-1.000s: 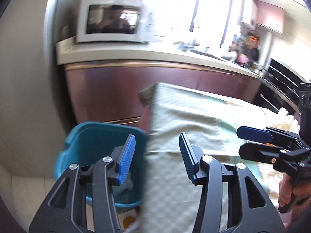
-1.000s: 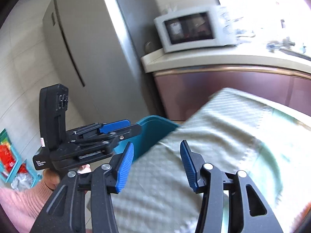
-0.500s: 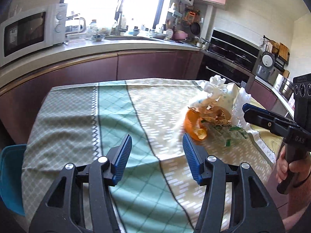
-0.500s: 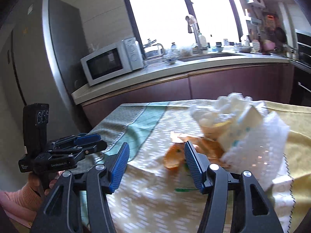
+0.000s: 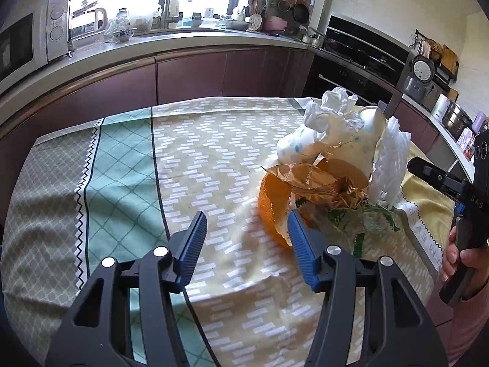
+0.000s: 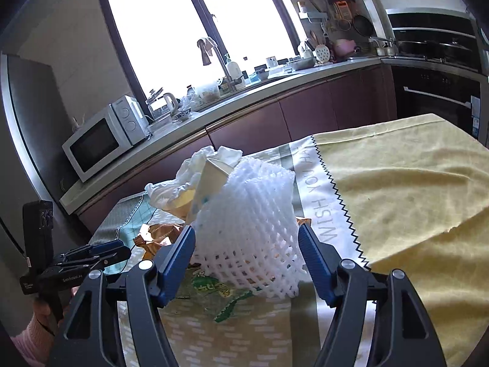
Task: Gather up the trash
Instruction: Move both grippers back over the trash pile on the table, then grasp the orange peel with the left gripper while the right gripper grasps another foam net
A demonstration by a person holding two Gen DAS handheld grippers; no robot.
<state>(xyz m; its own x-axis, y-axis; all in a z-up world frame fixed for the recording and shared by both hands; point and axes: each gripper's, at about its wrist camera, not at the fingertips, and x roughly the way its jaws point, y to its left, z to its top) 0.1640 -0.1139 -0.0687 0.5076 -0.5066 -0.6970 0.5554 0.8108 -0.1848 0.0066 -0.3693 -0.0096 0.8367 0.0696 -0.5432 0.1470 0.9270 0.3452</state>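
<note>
Trash pile sits mid-frame on the clothed worktop. Right claw opening, empty, framing the foam net for a grab. Left claw released, beside the orange peel. Paper cup, tissue, probably foil wrapper crowd both

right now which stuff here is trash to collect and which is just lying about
For the job:
- white foam net
- paper cup
- crumpled tissue
- orange peel
- gold wrapper
- green wrapper

Lying about:
- microwave
- kettle
- tablecloth
</note>
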